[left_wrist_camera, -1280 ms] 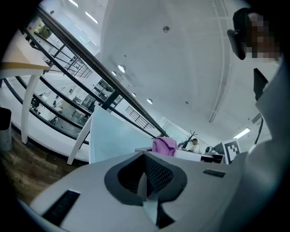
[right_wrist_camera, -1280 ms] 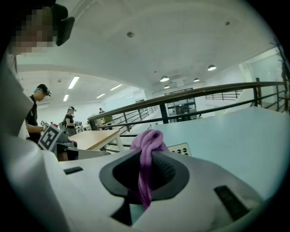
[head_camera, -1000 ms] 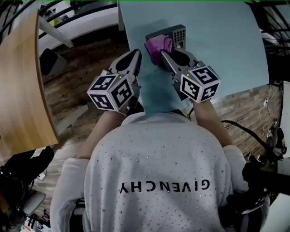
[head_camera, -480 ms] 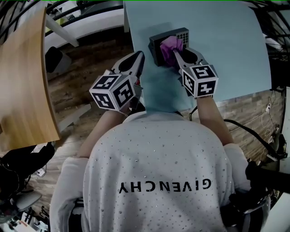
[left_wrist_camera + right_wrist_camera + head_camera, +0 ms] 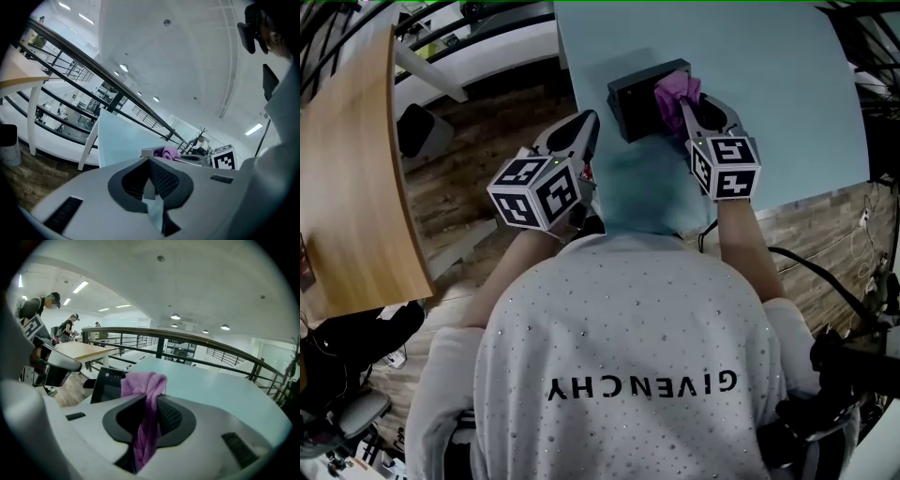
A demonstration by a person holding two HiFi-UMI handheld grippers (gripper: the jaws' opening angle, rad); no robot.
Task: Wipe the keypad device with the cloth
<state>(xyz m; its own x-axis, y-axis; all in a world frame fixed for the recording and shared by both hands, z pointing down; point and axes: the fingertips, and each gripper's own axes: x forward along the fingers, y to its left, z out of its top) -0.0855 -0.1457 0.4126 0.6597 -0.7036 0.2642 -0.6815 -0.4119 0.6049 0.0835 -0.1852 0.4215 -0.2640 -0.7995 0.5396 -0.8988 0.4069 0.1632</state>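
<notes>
I am clamping the right gripper (image 5: 683,103) on the purple cloth (image 5: 676,87). In the right gripper view, the jaws of this gripper (image 5: 149,414) are pinching a hanging fold of the cloth (image 5: 143,386), and the rest is bunching up over the jaw tips. I am pressing that bunch onto the right end of the keypad device (image 5: 633,95), so the cloth is covering the part where it rests. The device's dark left portion is showing bare beside it. The device itself is a dark box (image 5: 106,384) sitting on the light-blue table (image 5: 778,103), close to the table's left edge.

I am holding the left gripper (image 5: 584,125) to the near left of the device, apart from it and touching neither device nor cloth. In the left gripper view its jaws (image 5: 151,182) are sitting together with nothing between them. Past them the device (image 5: 151,152) is showing with the cloth (image 5: 168,152) on top. A wooden desk (image 5: 347,169) is standing well to the left of the device.
</notes>
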